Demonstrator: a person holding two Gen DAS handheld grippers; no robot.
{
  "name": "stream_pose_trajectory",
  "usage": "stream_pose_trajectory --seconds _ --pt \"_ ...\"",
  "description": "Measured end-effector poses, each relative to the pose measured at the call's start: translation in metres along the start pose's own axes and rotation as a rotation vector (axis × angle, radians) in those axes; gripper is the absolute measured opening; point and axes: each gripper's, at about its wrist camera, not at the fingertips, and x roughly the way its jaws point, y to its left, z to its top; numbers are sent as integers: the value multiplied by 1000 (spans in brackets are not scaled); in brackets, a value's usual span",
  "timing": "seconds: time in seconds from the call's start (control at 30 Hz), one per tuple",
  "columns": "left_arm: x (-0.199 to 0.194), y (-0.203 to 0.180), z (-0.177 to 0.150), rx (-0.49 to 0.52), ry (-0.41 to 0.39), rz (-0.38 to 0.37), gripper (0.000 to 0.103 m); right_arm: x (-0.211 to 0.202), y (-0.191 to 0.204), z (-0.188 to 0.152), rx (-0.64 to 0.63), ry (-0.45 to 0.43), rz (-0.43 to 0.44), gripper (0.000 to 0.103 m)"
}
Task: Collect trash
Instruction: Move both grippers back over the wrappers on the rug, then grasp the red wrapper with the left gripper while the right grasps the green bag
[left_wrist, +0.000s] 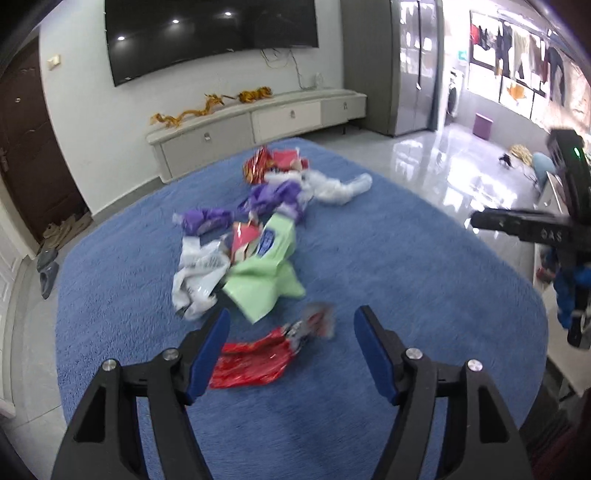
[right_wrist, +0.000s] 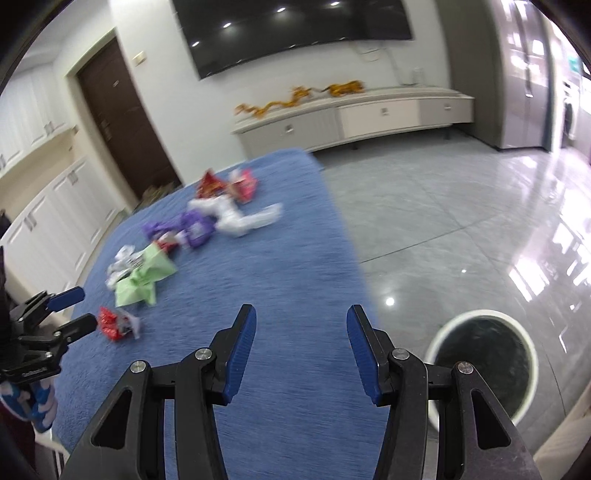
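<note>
Several wrappers lie on a blue fuzzy cloth (left_wrist: 369, 258). A red foil wrapper (left_wrist: 255, 360) lies just ahead of my left gripper (left_wrist: 291, 350), which is open and empty above it. Beyond lie a green packet (left_wrist: 266, 273), a white crumpled bag (left_wrist: 199, 273), purple wrappers (left_wrist: 266, 199) and red snack bags (left_wrist: 273, 162). My right gripper (right_wrist: 301, 350) is open and empty over the cloth's right part (right_wrist: 288, 266). A white bin with a black liner (right_wrist: 484, 362) stands on the floor to its right. The red wrapper (right_wrist: 114, 325) also shows by the left gripper (right_wrist: 79, 308).
A low TV cabinet (left_wrist: 258, 122) with a wall TV (left_wrist: 210, 33) stands behind the cloth. Glossy grey floor tiles (right_wrist: 443, 221) spread to the right. A dark door (right_wrist: 118, 118) and white cupboards (right_wrist: 48, 221) are to the left. The right gripper's body (left_wrist: 535, 232) shows at the right edge.
</note>
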Motion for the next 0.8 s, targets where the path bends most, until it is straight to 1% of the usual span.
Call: stream_pose_trajectory --seconds 0.17,0.27,0.4,0.53,0.6,0.63,0.67,0.77,0.8 --pt "11 9 -13 69 29 -70 68 32 51 5 -73 71 64 51" --pt "22 7 -13 101 46 -107 68 46 73 11 -86 102 90 51" --pt "39 10 -14 129 63 -145 68 62 102 21 -78 137 147 51" --pt "54 21 -17 101 68 -185 68 78 128 27 -84 185 200 51" --pt "58 26 -20 78 64 -189 67 90 139 29 -65 213 237 51" --pt "60 30 -22 64 63 -196 64 94 142 30 -57 223 248 51" --pt "60 34 -24 45 63 -209 58 100 147 32 -47 234 262 51" --pt "58 44 -25 -4 48 -245 50 117 158 38 -19 254 279 51" --pt "58 46 -25 -10 47 -250 50 122 161 39 -9 258 283 51"
